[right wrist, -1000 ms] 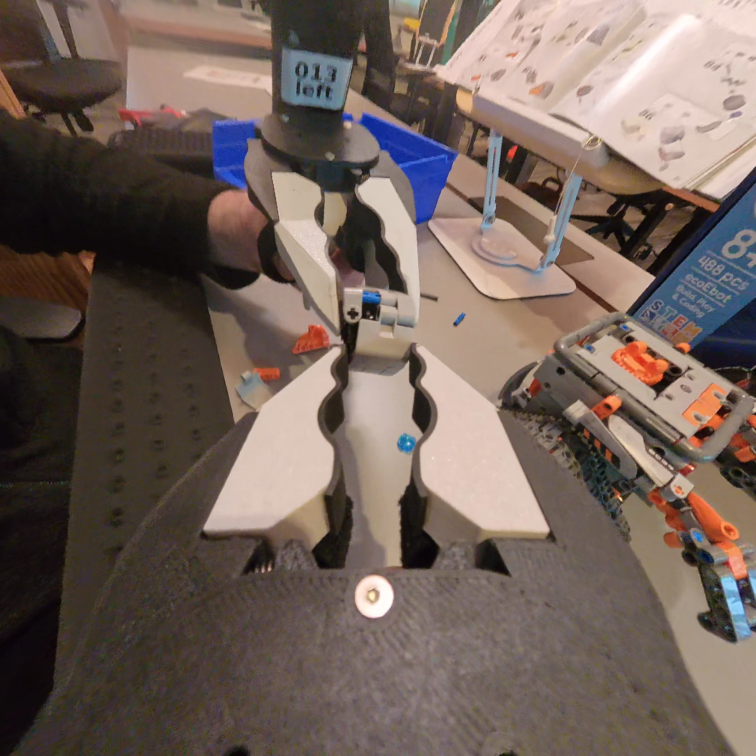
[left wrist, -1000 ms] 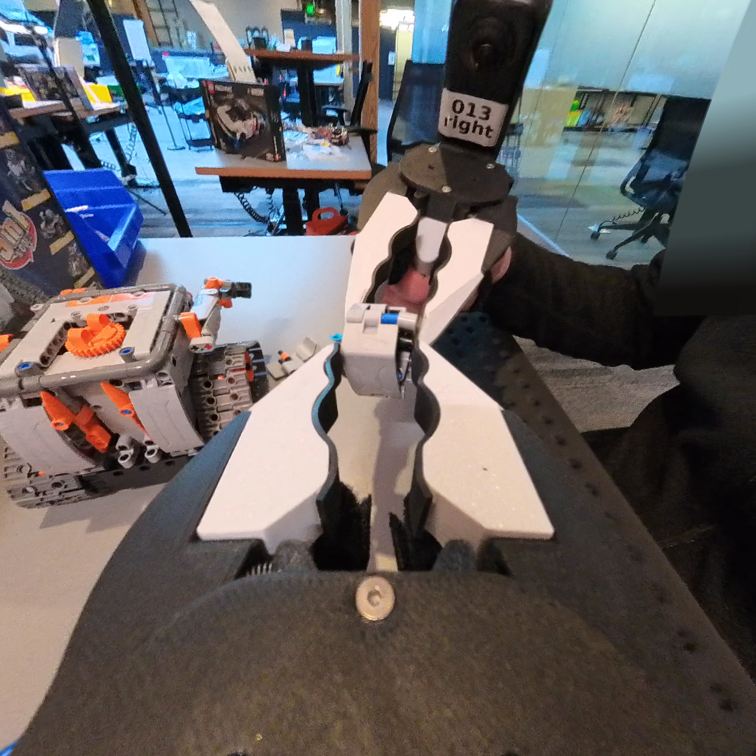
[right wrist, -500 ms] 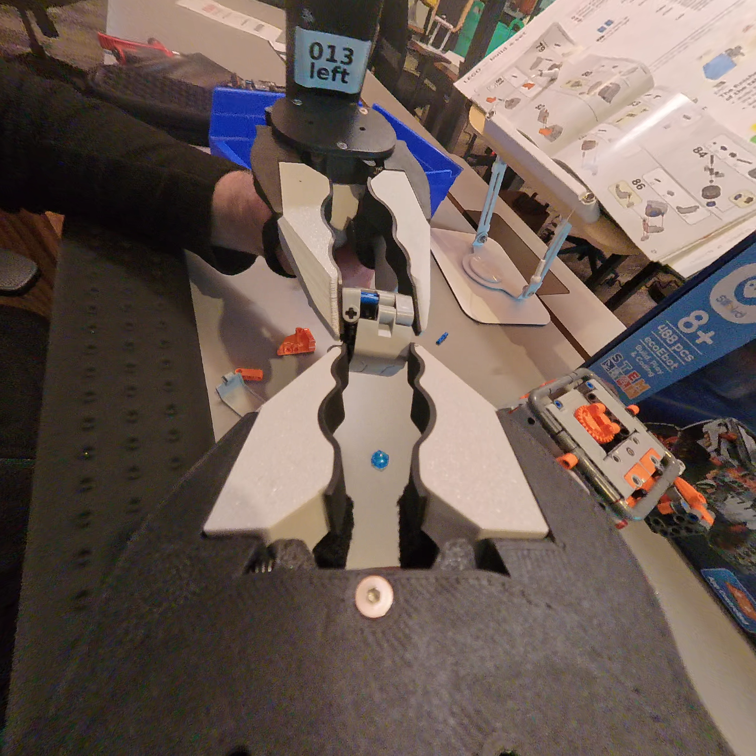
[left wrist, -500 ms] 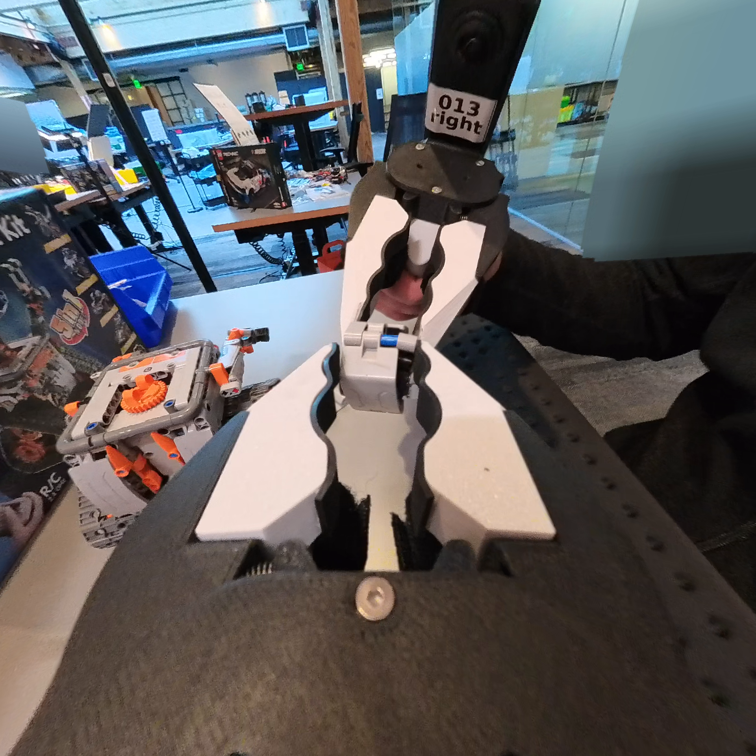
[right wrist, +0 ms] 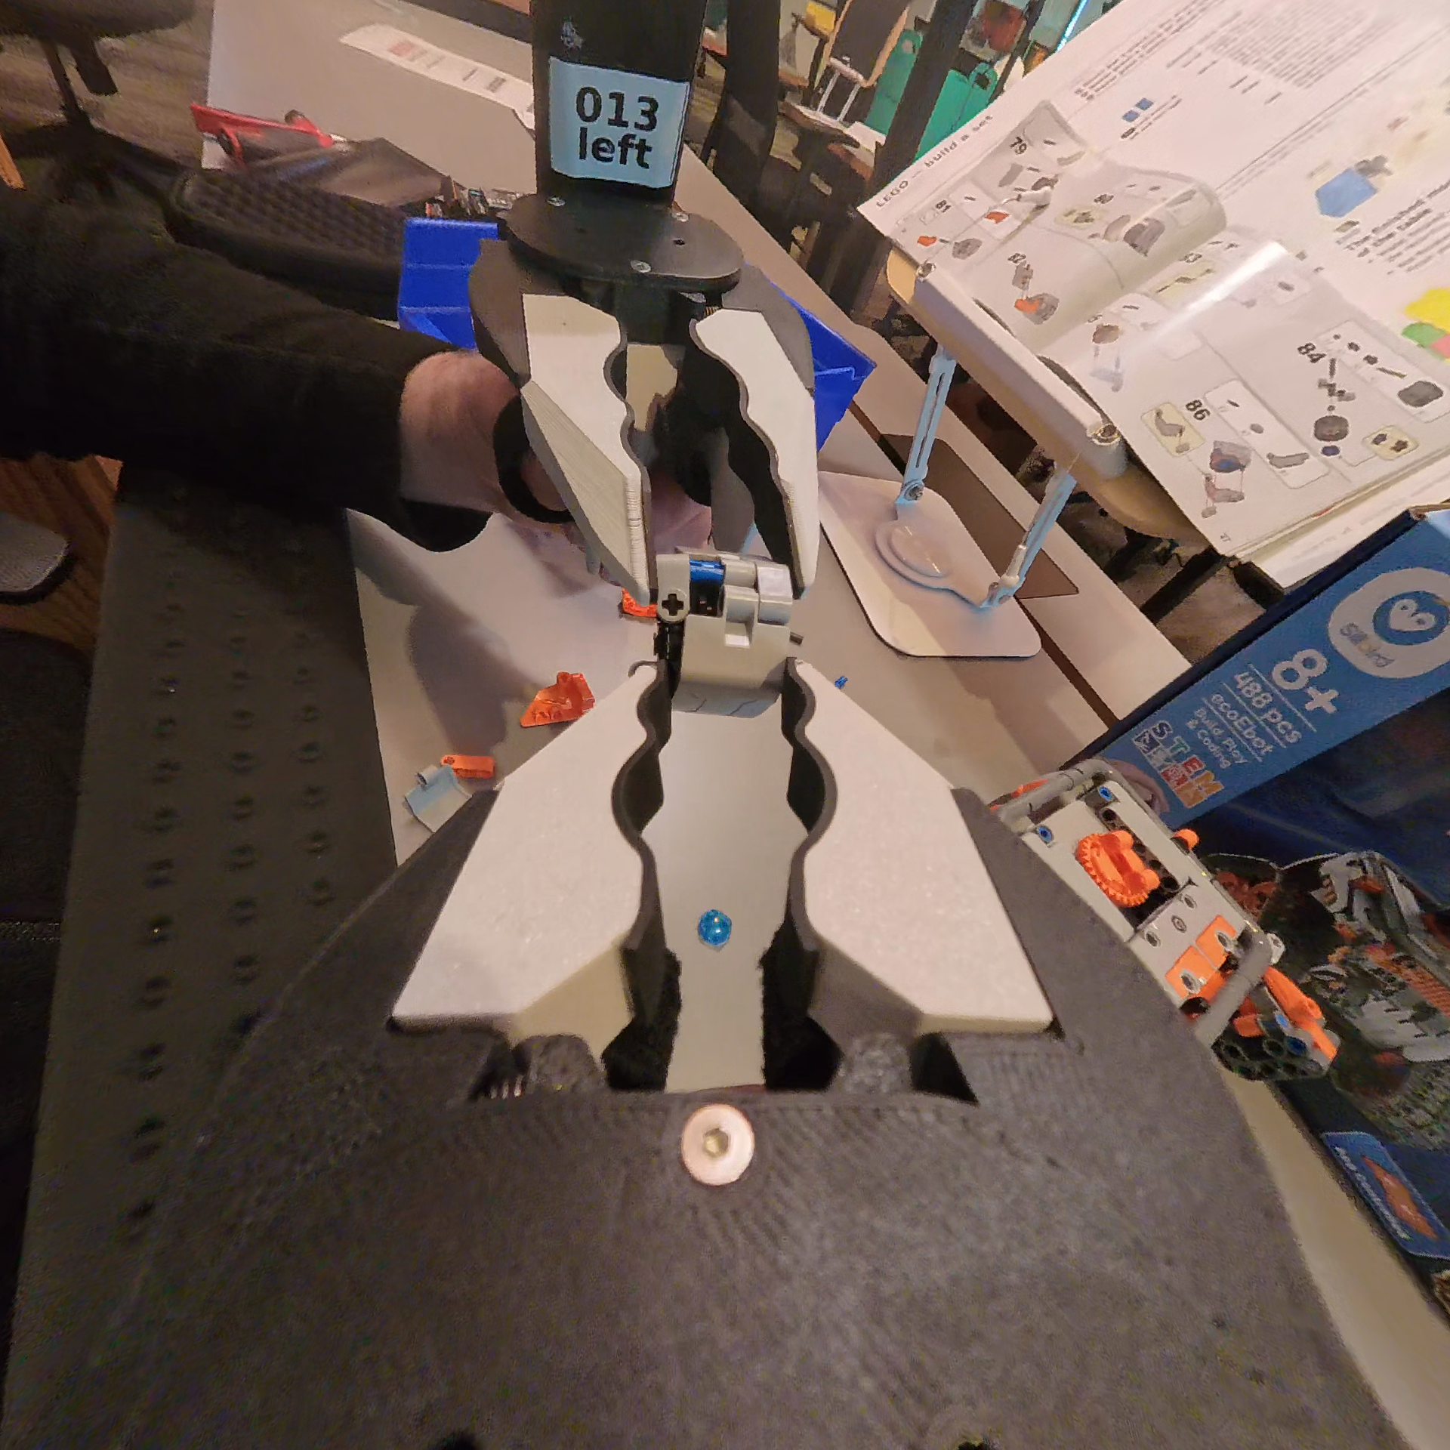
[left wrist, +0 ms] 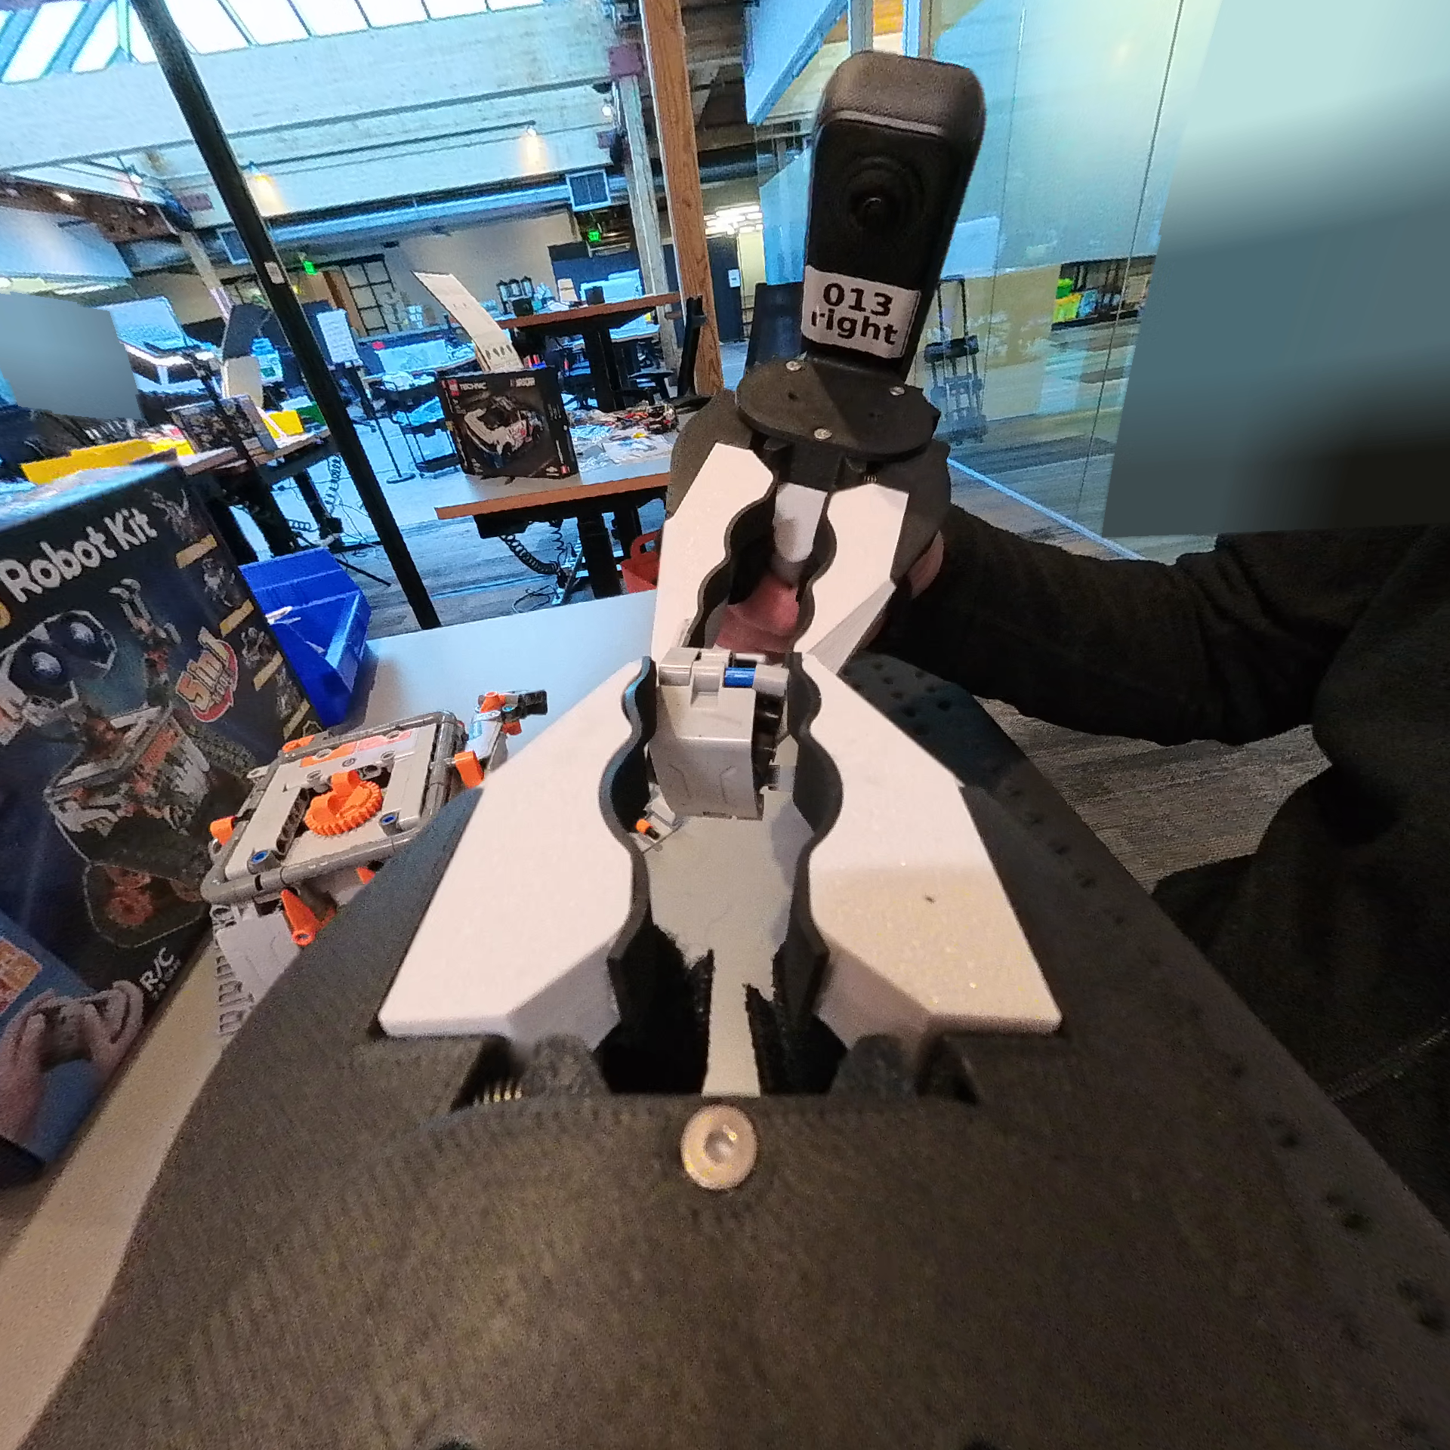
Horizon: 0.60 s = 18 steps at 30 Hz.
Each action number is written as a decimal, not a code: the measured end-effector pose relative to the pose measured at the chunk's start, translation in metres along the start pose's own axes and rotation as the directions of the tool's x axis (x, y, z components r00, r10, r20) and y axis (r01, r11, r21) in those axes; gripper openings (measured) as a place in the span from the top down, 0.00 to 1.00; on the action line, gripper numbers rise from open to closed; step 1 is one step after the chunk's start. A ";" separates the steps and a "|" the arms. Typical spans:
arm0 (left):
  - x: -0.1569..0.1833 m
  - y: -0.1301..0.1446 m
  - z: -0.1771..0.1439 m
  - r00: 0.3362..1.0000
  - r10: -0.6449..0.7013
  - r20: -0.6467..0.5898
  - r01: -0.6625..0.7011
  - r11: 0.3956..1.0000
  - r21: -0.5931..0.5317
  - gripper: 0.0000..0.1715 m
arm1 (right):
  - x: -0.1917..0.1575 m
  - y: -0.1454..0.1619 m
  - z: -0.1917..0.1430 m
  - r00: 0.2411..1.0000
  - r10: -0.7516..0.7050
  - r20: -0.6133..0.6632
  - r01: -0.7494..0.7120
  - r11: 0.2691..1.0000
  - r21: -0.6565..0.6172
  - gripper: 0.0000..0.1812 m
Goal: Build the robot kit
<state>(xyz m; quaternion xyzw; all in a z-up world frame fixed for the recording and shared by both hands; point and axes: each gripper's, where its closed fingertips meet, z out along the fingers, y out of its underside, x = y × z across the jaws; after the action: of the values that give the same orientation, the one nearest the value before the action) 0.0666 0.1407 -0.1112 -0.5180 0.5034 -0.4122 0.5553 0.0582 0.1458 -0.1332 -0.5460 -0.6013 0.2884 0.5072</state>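
A grey brick-built block with a blue pin (left wrist: 706,745) is held in the air between my two grippers, which face each other tip to tip. My left gripper (left wrist: 718,675) is shut on it, and the block reaches well down between the fingers. My right gripper (right wrist: 722,675) is shut on the block's other end (right wrist: 730,651). The left gripper (right wrist: 718,581) comes in from above in the right wrist view, and the right gripper (left wrist: 745,643) does so in the left wrist view. A small blue stud (right wrist: 710,928) lies between my right fingers.
A grey and orange tracked model (left wrist: 337,808) (right wrist: 1138,902) stands on the white table. Toy boxes (left wrist: 118,706) (right wrist: 1295,706) and a blue bin (left wrist: 314,620) stand behind it. Loose orange pieces (right wrist: 561,698), a booklet on a stand (right wrist: 1177,275) and a black perforated mat (right wrist: 220,745) are nearby. The grippers are tip to tip, or close to it. The small blue stud (right wrist: 710,928) is about 15 cm from my right fingertips.
Both grippers have tilted up and risen with the block between them. The block now sits deeper between my left fingers. The tracked model has dropped lower in both views.
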 end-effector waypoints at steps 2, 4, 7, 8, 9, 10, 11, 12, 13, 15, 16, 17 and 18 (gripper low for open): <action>0.001 -0.002 -0.001 1.000 0.029 0.010 -0.029 1.000 0.003 0.82 | 0.000 -0.002 -0.001 1.000 -0.027 -0.009 0.027 1.000 -0.012 0.86; 0.004 -0.005 -0.002 0.999 0.045 0.008 -0.045 0.999 0.009 0.83 | -0.002 -0.006 -0.001 0.999 -0.051 -0.014 0.051 0.999 -0.018 0.86; 0.010 -0.011 -0.003 0.997 0.075 0.013 -0.075 0.997 0.010 0.86 | -0.007 -0.010 -0.001 0.994 -0.108 -0.020 0.107 0.994 -0.033 0.86; 0.012 -0.014 -0.004 0.996 0.083 0.017 -0.083 0.997 0.009 0.87 | -0.010 -0.012 0.000 0.992 -0.126 -0.026 0.125 0.991 -0.039 0.86; 0.014 -0.018 -0.004 0.993 0.112 0.035 -0.113 0.994 0.007 0.87 | -0.010 -0.015 0.000 0.990 -0.138 -0.039 0.137 0.990 -0.037 0.86; 0.015 -0.020 -0.004 0.991 0.123 0.043 -0.123 0.992 0.006 0.87 | -0.011 -0.017 -0.001 0.990 -0.133 -0.038 0.132 0.991 -0.028 0.86; 0.014 -0.021 -0.005 0.992 0.116 0.043 -0.116 0.993 0.007 0.87 | -0.010 -0.018 0.000 0.990 -0.135 -0.041 0.134 0.991 -0.021 0.86; 0.012 -0.019 -0.005 0.992 0.117 0.048 -0.117 0.993 0.001 0.87 | -0.008 -0.017 0.001 0.989 -0.142 -0.051 0.141 0.990 -0.028 0.86; 0.009 -0.016 -0.006 0.992 0.112 0.050 -0.112 0.994 -0.007 0.87 | -0.006 -0.014 0.003 0.988 -0.141 -0.057 0.139 0.989 -0.045 0.86; 0.002 -0.015 -0.006 0.999 0.033 0.041 -0.033 0.999 0.017 0.86 | 0.000 -0.013 0.005 0.993 -0.099 -0.058 0.097 0.994 -0.040 0.86; -0.003 -0.014 -0.007 0.999 -0.009 0.034 0.009 1.000 0.023 0.86 | 0.003 -0.014 0.004 0.997 -0.058 -0.048 0.057 0.998 -0.024 0.86; -0.006 -0.016 -0.010 0.999 -0.028 0.030 0.027 0.999 0.037 0.85 | 0.005 -0.015 0.003 0.999 -0.015 -0.031 0.015 1.000 0.005 0.86; -0.007 -0.022 -0.014 0.999 -0.033 0.029 0.031 0.997 0.077 0.83 | 0.009 -0.017 0.002 0.999 0.020 -0.025 -0.019 0.999 0.031 0.86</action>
<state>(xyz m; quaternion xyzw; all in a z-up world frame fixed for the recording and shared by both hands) 0.0534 0.1425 -0.0881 -0.5104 0.4703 -0.4324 0.5756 0.0513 0.1506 -0.1162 -0.5475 -0.5849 0.2958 0.5203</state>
